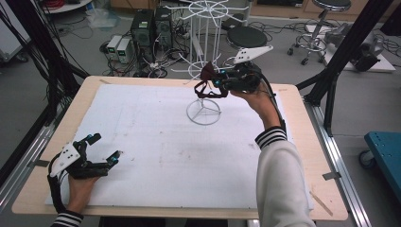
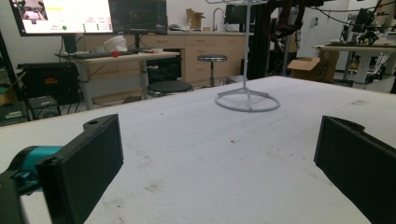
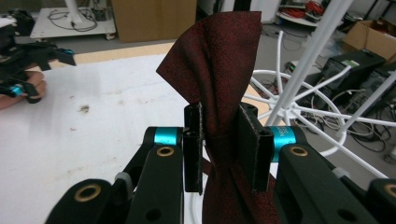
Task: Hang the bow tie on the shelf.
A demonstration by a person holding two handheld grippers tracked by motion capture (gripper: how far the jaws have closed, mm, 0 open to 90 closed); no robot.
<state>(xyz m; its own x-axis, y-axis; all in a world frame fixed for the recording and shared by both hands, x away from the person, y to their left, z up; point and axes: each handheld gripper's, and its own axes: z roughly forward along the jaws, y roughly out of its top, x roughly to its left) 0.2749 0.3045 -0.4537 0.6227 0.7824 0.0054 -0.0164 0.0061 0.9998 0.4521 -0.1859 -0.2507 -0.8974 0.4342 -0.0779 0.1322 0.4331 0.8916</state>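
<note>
Holding a Soft Red Bow Tie Up by the Rack

Holding on tight, our right tool (image 1: pixel 218 81) is pinching a dark red bow tie (image 3: pixel 219 60). Its two black jaws are pressed together on the middle of the cloth. In the right gripper view one wing of the bow tie sticks up above the jaws and the rest hangs down below them. We hold it up in the air, over the far side of the tabletop (image 1: pixel 142 142), just beside the white wire rack (image 1: pixel 204 56). In the high view a thin dark strap (image 1: pixel 203 91) hangs from the bow tie in a loop.

We think the bow tie is very light and soft. It bends and folds, so it will flop if we take it by a tip. The middle looks like the best place to hold. The loop may swing and catch on a wire arm, so we should go slowly near the rack.

Our left tool (image 1: pixel 105 147) rests low at the near left of the tabletop. Its jaws are spread wide apart with nothing between them.
</note>
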